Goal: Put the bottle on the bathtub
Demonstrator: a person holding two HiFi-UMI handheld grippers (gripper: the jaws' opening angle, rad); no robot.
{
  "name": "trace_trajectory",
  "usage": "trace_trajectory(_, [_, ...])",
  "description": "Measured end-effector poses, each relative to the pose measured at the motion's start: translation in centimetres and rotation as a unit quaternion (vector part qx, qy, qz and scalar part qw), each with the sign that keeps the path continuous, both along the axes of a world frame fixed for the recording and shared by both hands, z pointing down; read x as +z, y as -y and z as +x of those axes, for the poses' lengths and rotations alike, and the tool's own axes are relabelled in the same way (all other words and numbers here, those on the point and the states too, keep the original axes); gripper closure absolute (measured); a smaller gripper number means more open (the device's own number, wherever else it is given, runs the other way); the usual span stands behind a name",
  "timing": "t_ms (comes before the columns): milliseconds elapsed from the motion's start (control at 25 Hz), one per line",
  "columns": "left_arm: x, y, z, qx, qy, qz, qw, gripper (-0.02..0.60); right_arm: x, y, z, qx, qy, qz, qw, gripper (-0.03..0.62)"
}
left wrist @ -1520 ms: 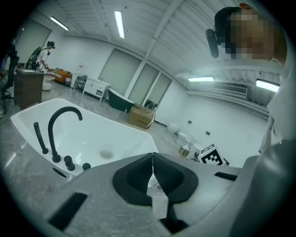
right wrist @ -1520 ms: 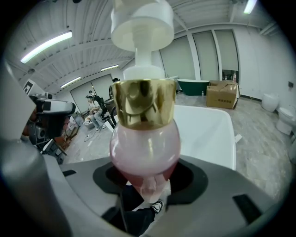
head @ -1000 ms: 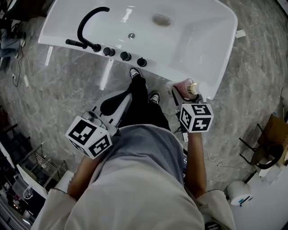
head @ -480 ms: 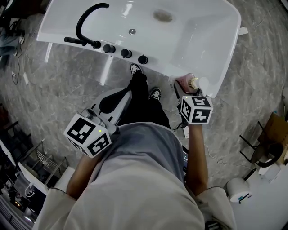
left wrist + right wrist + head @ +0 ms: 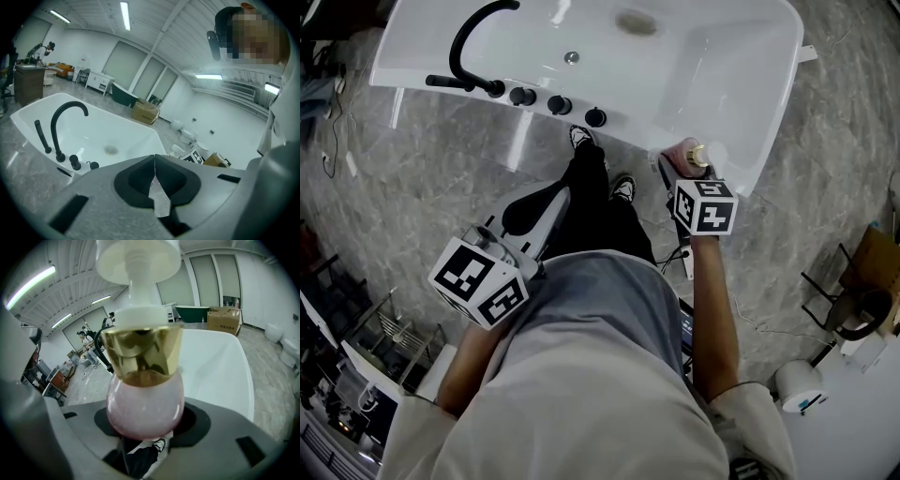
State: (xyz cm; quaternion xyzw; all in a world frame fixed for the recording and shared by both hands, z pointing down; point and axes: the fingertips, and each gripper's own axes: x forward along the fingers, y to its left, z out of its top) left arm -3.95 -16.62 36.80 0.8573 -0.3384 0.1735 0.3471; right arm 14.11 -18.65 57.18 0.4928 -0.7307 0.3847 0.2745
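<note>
Pink and upright for a clean set-down: clamps bottle in right gripper at the near corner of the bathtub, holds closed, empty left gripper clear.

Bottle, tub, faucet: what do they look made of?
Bottle: translucent glossy pink body, glass or plastic, unclear; mirror-gold collar, white pump.
Bathtub: glossy white with highlights, likely acrylic or enamel.
Faucet: matte black, probably coated metal.

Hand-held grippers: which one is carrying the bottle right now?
The right hand-held gripper: its jaws clamp the pink bottle by its round body. The left hand-held gripper has its jaws shut together with nothing between them.
</note>
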Motion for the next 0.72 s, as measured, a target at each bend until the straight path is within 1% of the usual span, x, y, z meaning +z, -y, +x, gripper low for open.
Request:
trace_trajectory(120, [0.1,0.2,0.0,0.001,-0.008,-0.005,1.0,0.572,1.0,0.2,-0.1,0.002,-0.007,-0.001,1.0,0.375])
trace_trajectory(720, [0.6,1.1,-2.0,-0.014,-0.001,-0.011,0.9998,0.572,5.2,1.8,-1.0,-0.009,-0.035,-0.029,0.999,0.375])
